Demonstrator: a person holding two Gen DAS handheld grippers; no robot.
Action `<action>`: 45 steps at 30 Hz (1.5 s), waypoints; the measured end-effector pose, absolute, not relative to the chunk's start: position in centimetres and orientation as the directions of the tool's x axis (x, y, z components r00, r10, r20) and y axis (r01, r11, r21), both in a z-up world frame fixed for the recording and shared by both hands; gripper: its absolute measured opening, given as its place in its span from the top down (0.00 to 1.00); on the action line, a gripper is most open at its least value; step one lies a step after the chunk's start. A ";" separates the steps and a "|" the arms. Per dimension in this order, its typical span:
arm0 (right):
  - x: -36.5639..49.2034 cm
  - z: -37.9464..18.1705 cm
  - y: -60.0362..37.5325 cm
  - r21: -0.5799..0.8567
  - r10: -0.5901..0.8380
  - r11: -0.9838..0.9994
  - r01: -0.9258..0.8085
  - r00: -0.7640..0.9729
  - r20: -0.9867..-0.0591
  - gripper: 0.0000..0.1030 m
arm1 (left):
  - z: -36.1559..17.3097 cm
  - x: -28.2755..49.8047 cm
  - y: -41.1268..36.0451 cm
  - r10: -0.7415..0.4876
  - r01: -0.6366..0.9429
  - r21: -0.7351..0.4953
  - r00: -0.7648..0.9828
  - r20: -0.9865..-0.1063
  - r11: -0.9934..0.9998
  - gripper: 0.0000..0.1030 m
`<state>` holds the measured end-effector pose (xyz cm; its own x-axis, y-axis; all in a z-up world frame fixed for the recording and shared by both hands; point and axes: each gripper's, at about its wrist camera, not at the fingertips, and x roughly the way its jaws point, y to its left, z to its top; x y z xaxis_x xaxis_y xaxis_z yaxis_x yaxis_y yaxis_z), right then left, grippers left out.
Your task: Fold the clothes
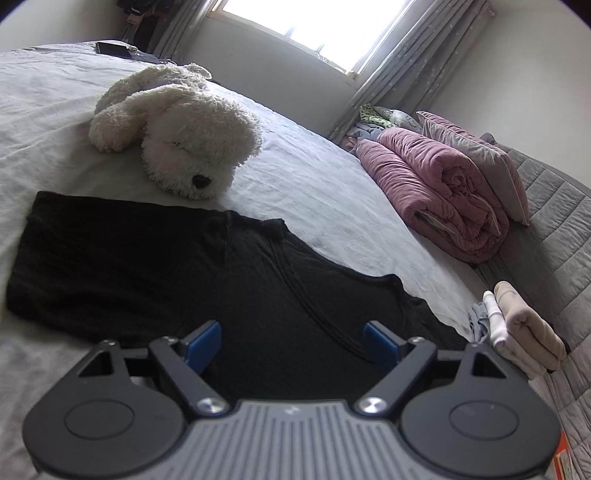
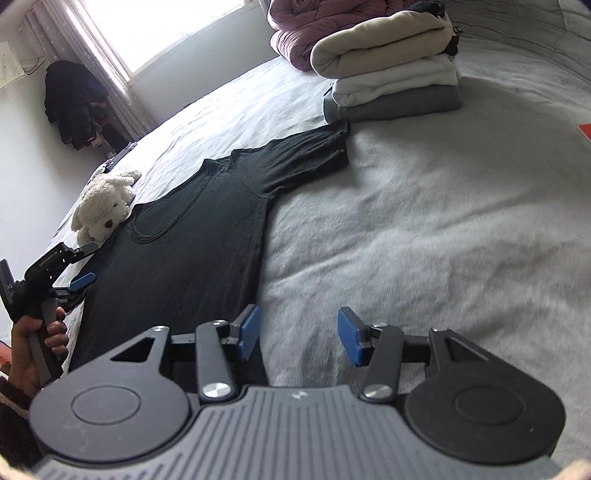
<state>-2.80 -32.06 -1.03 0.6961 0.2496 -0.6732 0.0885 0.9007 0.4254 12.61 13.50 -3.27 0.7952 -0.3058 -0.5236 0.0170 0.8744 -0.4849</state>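
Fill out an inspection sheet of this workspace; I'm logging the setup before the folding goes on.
Surface: bed with a pale, wrinkled cover.
Job's things: black T-shirt spread flat, sleeve out toward the folded stack of beige, white and grey clothes.
Clutter: white plush dog beside the shirt's neckline; rolled pink quilt and a pillow at the bed's edge.
Grippers: left gripper open above the shirt; right gripper open over the shirt's edge, blue fingers apart, holding nothing.
Cables: nothing seen.
Surroundings: bright window with curtains; dark clothes hanging by the wall.
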 end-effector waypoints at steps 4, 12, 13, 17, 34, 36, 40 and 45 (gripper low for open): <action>-4.6 -1.2 -31.7 0.440 0.272 0.894 0.079 0.687 -0.674 0.50 | -2.2 8.8 14.6 -0.294 0.006 -0.465 0.783 -0.549 0.885 0.17; -8.4 -1.2 -31.7 0.459 0.290 0.886 0.072 0.686 -0.667 0.48 | -0.3 1.4 16.7 -0.271 -0.011 -0.422 0.750 -0.603 0.907 0.17; -8.9 -1.1 -31.8 0.460 0.291 0.885 0.071 0.688 -0.665 0.48 | -0.2 0.4 16.8 -0.266 -0.014 -0.412 0.743 -0.614 0.911 0.17; -10.9 -1.0 -32.0 0.467 0.294 0.882 0.069 0.694 -0.658 0.47 | -0.3 -3.6 17.0 -0.269 -0.005 -0.389 0.713 -0.648 0.921 0.18; -17.5 -1.7 -30.8 0.403 0.316 0.914 -0.035 0.684 -0.657 0.45 | -4.0 -16.7 18.5 -0.379 -0.045 -0.498 0.591 -0.712 0.866 0.39; -17.8 -1.7 -30.1 0.376 0.320 0.924 -0.068 0.676 -0.663 0.45 | -4.2 -17.8 18.6 -0.394 -0.041 -0.514 0.590 -0.704 0.857 0.42; -18.3 -1.7 -28.8 0.323 0.320 0.938 -0.125 0.674 -0.666 0.45 | -4.8 -19.2 18.3 -0.451 -0.009 -0.553 0.567 -0.689 0.833 0.54; -17.9 -1.6 -28.0 0.279 0.312 0.946 -0.164 0.692 -0.651 0.45 | -5.6 -19.9 17.3 -0.462 0.012 -0.558 0.577 -0.674 0.830 0.62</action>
<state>-17.89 -28.02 -1.59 0.6919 0.3120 -0.6511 -0.1643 0.9462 0.2789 -19.92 17.26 -5.59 0.5768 -0.4615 -0.6740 0.0118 0.8297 -0.5581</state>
